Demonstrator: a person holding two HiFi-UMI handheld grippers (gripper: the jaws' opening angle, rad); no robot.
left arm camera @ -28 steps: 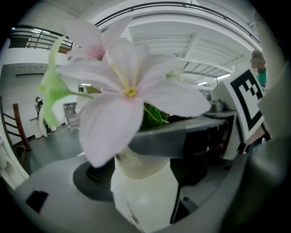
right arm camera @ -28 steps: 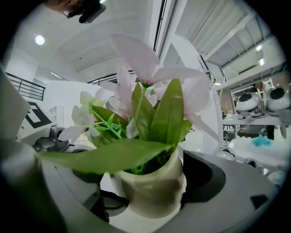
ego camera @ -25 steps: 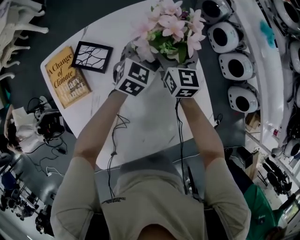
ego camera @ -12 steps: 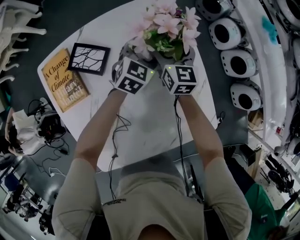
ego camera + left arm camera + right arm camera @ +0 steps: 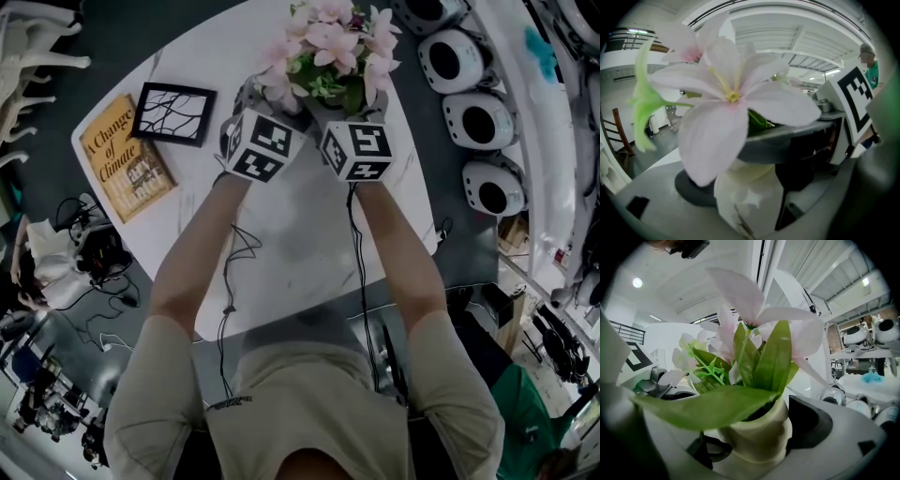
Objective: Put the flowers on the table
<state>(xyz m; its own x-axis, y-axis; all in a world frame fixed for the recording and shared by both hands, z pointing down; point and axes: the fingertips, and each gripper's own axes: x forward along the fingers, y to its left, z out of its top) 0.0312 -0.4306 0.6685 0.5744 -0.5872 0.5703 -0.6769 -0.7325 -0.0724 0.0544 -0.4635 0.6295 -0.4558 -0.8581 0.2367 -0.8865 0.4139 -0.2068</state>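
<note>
A bunch of pink flowers with green leaves stands in a small white pot over the far part of the white table. Both grippers hold the pot from the near side, their marker cubes side by side, left and right. My left gripper is shut on the pot, with a big pink bloom filling its view. My right gripper is shut on the same pot, dark pads against its sides. The pot's base is hidden.
A yellow book and a black-framed picture lie on the table's left part. A row of white rounded machines runs along the right beyond the table edge. Cables and gear lie on the floor at left.
Both grippers, with the flower pot between them, have shifted a little farther away and slightly left over the table. Their grip looks unchanged.
</note>
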